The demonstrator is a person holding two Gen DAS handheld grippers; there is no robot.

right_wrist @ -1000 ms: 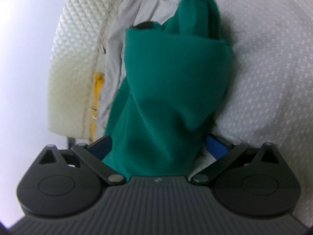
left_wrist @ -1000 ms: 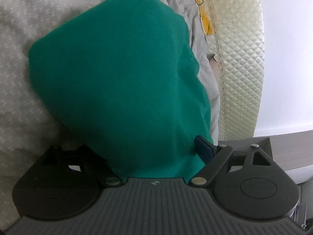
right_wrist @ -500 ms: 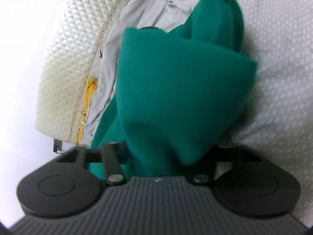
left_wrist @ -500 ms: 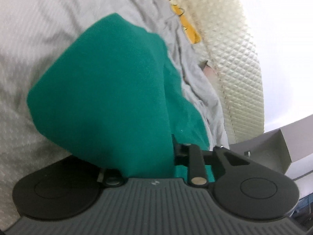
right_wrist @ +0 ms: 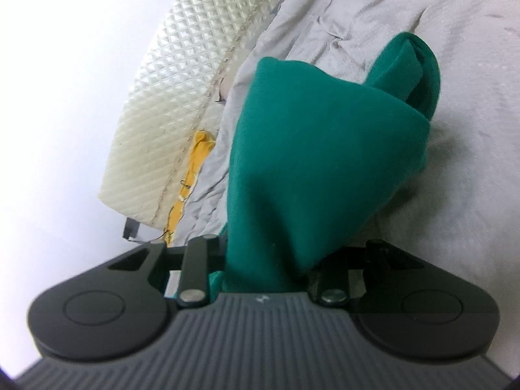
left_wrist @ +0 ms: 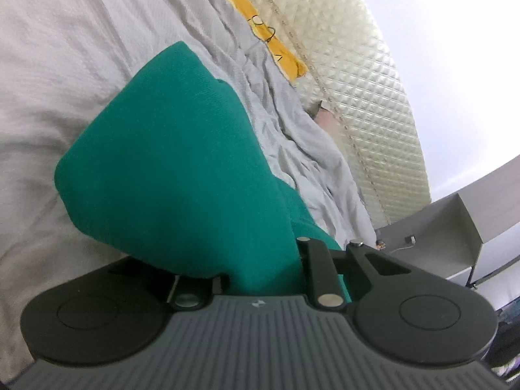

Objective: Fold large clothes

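over the grey bedsheet [left_wrist: 65,65], both grippers' jaws have just closed, clamped on the green garment [left_wrist: 169,169].

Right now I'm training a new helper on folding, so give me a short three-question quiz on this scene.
1. True or false: both claws grip the green garment.
2. What colour is the strip between the sheet and the quilted headboard?
3. In the right wrist view, the headboard lies A) left or B) right of the garment?

Key: 1 true: left claw and right claw have just been closing on it. 2 yellow. 3 A.
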